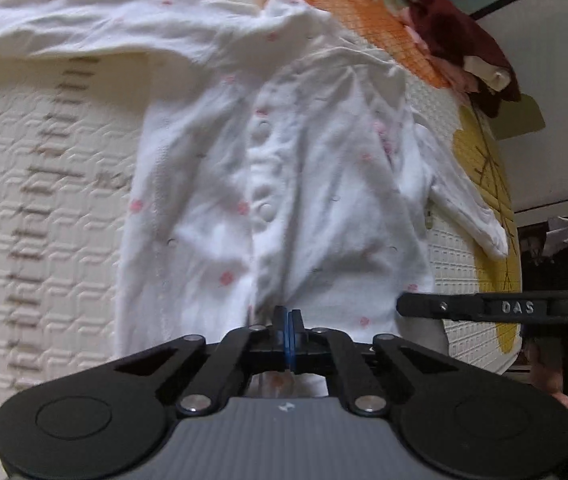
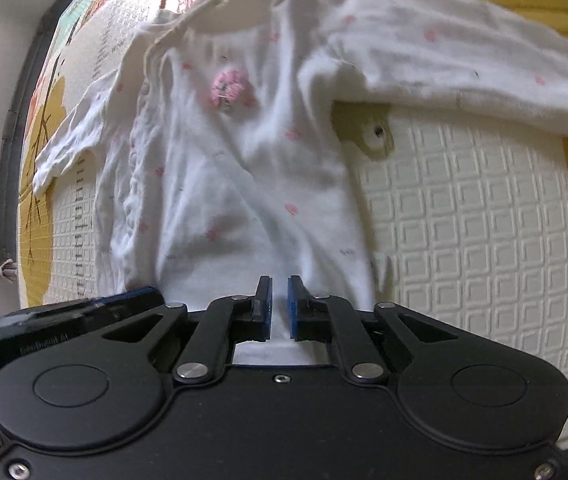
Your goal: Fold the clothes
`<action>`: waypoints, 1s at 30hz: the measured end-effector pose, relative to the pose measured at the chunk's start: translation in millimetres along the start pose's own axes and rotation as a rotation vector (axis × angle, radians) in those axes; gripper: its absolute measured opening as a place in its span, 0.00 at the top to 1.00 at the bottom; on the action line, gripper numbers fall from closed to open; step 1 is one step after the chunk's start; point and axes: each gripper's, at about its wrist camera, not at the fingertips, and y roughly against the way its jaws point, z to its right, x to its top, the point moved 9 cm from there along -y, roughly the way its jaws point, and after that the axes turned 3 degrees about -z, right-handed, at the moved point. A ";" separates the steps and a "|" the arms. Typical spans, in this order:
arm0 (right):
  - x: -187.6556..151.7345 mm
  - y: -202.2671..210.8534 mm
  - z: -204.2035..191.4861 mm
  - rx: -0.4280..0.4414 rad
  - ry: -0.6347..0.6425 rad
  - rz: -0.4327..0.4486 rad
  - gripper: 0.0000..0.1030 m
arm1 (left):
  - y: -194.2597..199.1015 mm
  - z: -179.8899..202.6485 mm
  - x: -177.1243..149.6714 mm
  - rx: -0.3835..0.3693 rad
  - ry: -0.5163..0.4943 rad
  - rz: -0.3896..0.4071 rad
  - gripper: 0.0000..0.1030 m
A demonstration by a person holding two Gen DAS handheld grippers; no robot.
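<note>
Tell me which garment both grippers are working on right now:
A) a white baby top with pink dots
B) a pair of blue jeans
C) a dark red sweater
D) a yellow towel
A: the white baby top with pink dots lies spread on the mat, its hem at both grippers' fingertips.

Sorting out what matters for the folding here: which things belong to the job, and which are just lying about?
In the job:
white baby garment
left gripper, shut
right gripper
play mat beneath

Lying about:
dark red clothes pile at the mat's edge
</note>
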 end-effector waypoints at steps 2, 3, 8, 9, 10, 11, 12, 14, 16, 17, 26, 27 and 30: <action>-5.2 -0.2 0.6 0.010 0.008 -0.023 0.93 | 3.5 -3.4 -1.2 0.022 -0.003 -0.008 0.97; -7.5 0.6 0.0 0.012 0.017 -0.030 0.93 | 5.3 -4.3 -2.0 0.038 -0.010 -0.009 0.97; 1.3 20.6 -7.8 0.041 0.049 0.038 0.90 | 14.5 5.7 -0.6 0.071 -0.072 -0.003 0.94; 7.1 26.2 -9.1 0.046 0.046 0.062 0.90 | 16.0 9.5 1.1 0.076 -0.086 0.003 0.91; 14.1 32.2 -9.9 0.046 0.040 0.090 0.90 | 17.0 14.8 3.3 0.074 -0.102 0.011 0.89; 21.9 38.0 -10.7 0.043 0.038 0.118 0.90 | 17.7 21.5 6.0 0.068 -0.119 0.022 0.88; 29.3 42.6 -11.5 0.038 0.037 0.142 0.90 | 18.4 28.2 8.7 0.061 -0.137 0.032 0.87; 41.4 50.1 -10.2 0.031 0.030 0.174 0.90 | 18.4 44.1 13.6 0.032 -0.169 0.048 0.84; 51.3 55.2 -9.1 0.024 0.025 0.198 0.90 | 17.8 59.2 16.6 0.006 -0.207 0.062 0.84; 56.7 57.5 -9.7 0.021 0.024 0.207 0.90 | 17.6 64.8 17.5 -0.001 -0.223 0.068 0.84; 80.8 58.6 -16.3 0.015 0.031 0.232 0.90 | 5.6 95.7 26.3 -0.009 -0.279 0.094 0.84; 82.7 57.9 -16.8 0.016 0.031 0.232 0.90 | 3.2 97.4 27.5 -0.006 -0.282 0.096 0.84; 88.4 53.9 -19.2 0.020 0.029 0.230 0.90 | -6.1 101.8 31.3 0.003 -0.291 0.094 0.85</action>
